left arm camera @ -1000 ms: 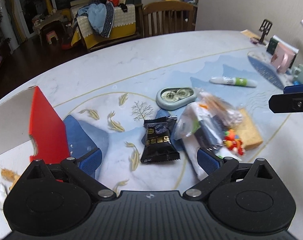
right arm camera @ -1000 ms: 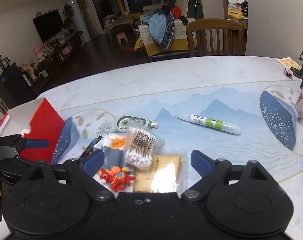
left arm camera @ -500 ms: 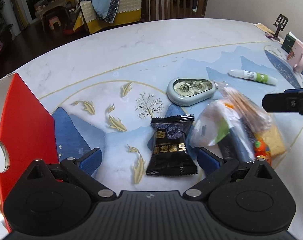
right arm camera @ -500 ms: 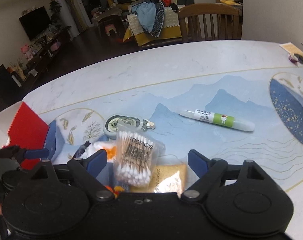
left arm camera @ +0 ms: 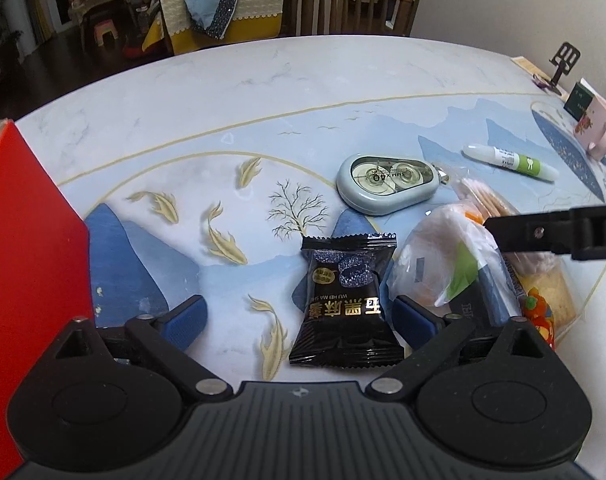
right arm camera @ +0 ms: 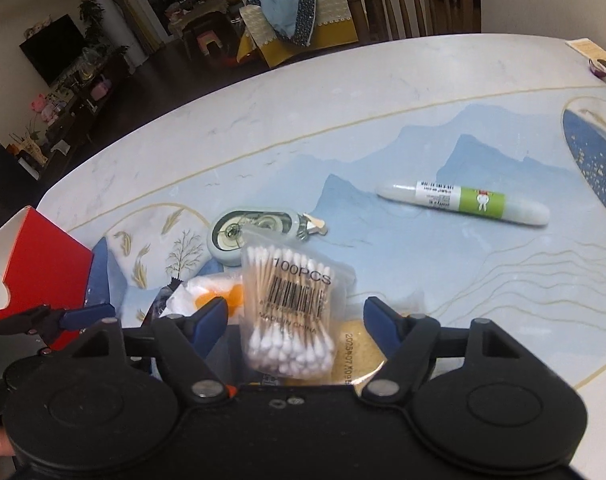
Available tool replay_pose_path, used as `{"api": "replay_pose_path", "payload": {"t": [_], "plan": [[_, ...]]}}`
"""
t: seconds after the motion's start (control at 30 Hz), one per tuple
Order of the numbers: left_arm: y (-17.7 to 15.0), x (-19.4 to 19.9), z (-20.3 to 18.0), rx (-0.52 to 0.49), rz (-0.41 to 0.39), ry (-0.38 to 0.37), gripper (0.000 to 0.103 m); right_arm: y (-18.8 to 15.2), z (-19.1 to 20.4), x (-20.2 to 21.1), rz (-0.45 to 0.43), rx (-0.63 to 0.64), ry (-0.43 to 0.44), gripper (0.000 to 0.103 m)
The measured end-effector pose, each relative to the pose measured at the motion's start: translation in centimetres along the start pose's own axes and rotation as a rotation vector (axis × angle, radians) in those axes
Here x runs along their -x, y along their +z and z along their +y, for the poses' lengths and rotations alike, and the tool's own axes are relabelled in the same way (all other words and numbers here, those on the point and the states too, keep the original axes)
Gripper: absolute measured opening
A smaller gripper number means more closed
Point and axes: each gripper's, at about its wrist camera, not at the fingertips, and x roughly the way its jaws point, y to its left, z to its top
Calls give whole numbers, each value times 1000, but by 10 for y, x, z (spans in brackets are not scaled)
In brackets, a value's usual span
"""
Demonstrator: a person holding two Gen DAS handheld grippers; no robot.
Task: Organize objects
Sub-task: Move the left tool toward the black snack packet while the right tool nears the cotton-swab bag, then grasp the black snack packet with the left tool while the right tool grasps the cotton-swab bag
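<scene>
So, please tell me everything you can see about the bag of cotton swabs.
The swab bag is a clear plastic pouch, printed 100PCS over a black barcode, packed with wooden-stick swabs, white tips at both ends. It lies on top of a pile of packets, partly over a yellow packet, its far end near the tape dispenser. It sits between the blue pads of the right claw, whose jaws are closing but do not yet press it.

Black snack packet (left arm camera: 346, 302) lying flat, cotton swab bag (right arm camera: 293, 308) beside
</scene>
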Motion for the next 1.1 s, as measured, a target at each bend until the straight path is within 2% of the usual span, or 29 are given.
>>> {"api": "replay_pose_path", "payload": {"t": [0.2,0.27,0.4,0.43,0.77,0.97,1.1], "plan": [[-1,1,2,36,2,-51,71,-1,2,2,6,4,7,54],[0,2,0,30,3,-62,57,-1,3,2,6,10,-1,46],[0,4,-3,13,6,-54,50,-2,6,6,2,27,-19,38],[0,4,-4,9,7,-58,43,-2,6,7,-3,32,-23,36],[-2,22,0,45,-2,-38,34,-7,13,36,-64,77,-38,33],[-6,45,3,66,-35,-65,33,-17,18,54,-80,93,-32,33],[-8,46,1,36,-17,-58,33,-23,18,62,-80,83,-28,33]]}}
